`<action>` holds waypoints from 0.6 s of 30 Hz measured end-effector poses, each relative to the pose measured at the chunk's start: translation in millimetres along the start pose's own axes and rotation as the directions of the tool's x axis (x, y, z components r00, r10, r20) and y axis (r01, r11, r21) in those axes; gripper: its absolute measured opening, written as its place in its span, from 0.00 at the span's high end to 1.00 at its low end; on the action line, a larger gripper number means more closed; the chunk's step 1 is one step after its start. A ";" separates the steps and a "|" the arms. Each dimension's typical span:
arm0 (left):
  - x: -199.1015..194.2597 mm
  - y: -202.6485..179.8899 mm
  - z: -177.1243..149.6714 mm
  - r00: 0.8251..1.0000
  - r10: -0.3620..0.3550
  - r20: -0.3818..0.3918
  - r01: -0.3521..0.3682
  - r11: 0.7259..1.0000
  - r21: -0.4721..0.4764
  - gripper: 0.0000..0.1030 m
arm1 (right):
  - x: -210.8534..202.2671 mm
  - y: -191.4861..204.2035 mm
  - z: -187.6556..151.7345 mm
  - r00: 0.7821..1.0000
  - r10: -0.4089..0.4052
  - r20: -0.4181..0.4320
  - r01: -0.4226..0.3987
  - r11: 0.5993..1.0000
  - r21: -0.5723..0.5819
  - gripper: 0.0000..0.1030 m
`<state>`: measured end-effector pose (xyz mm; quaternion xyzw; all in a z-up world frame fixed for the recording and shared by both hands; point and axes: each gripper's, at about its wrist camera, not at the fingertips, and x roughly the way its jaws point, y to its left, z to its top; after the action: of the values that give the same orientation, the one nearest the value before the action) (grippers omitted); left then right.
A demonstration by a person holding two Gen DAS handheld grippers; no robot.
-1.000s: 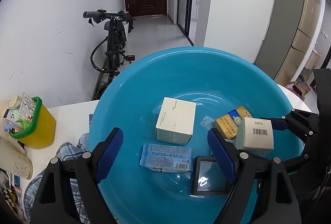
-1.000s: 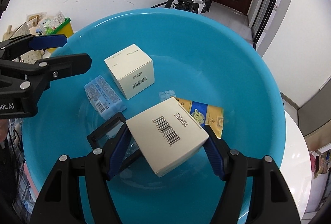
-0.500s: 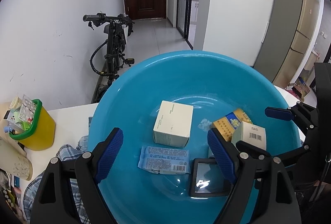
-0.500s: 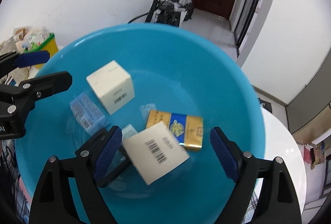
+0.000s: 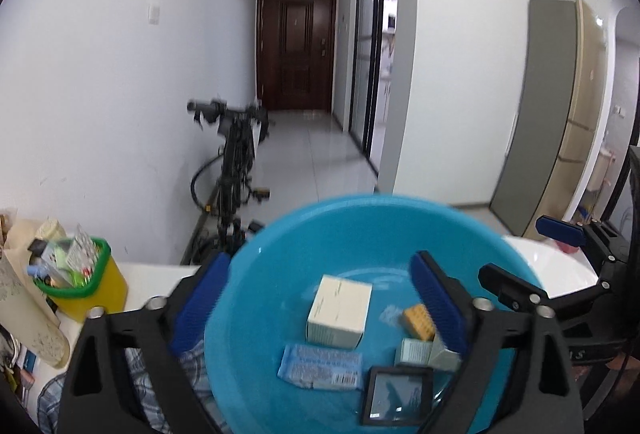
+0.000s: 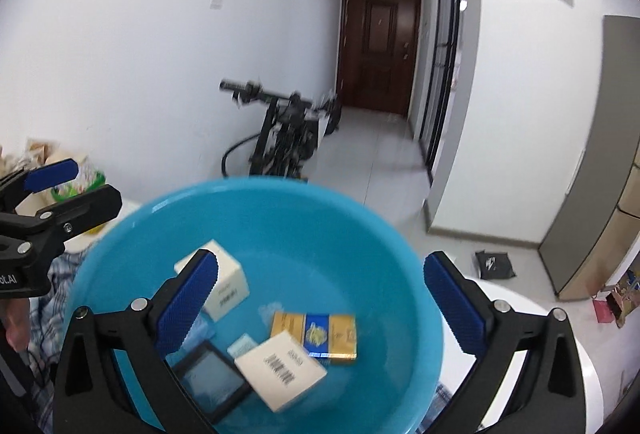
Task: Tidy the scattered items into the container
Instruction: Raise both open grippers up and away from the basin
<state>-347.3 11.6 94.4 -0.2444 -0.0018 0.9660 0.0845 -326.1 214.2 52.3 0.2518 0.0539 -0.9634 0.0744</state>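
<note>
Basin [image 6: 360, 218] sits on the white table [image 6: 560, 330], boxes [image 6: 280, 370] already inside. Both the left gripper [image 5: 320, 310] and right gripper [image 6: 320, 298] have just been opened wide, nothing held. The near rim could get clipped (fingers overhang it); plenty of room is left above.

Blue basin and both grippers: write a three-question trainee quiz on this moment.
1. True or false: the right gripper is clamped on the barcoded white box.
2. Which item lies partly under that box in the blue basin? A) gold and blue pack B) black-framed screen C) light blue packet
3. Fill in: the yellow bin with the green rim stands ___ the basin.

Key: 1 false, its fingers stand wide apart, having just been opening, with the box lying loose below. 2 A. 3 outside.
</note>
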 end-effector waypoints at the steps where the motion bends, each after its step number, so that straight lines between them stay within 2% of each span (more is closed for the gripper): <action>1: -3.7 0.0 0.8 1.000 0.001 0.027 -0.001 1.000 -0.004 0.00 | -3.8 -0.1 1.9 1.000 -0.004 0.025 0.004 1.000 0.001 0.00; 7: -13.5 -5.0 3.5 0.997 0.033 0.075 -0.035 0.999 0.031 0.00 | -26.2 -0.7 10.0 0.986 -0.025 0.167 0.024 1.000 0.013 0.00; 13: -27.1 -14.0 4.2 0.988 0.047 0.147 -0.056 0.997 0.058 0.00 | -39.0 -2.1 18.3 0.969 -0.080 0.236 0.072 0.997 0.042 0.00; 16: -38.5 -17.1 4.0 0.977 0.058 0.207 -0.072 0.996 0.060 0.00 | -46.8 -5.2 21.3 0.962 -0.087 0.260 0.068 0.994 0.084 0.00; 18: -49.1 -18.6 3.2 0.963 0.063 0.262 -0.081 0.995 0.057 0.00 | -51.9 -5.8 22.1 0.956 -0.091 0.278 0.066 0.993 0.100 0.00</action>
<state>-303.2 22.0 121.2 -0.1124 0.0284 0.9917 0.0564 -292.9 222.9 97.4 0.1127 0.0094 -0.9931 0.0316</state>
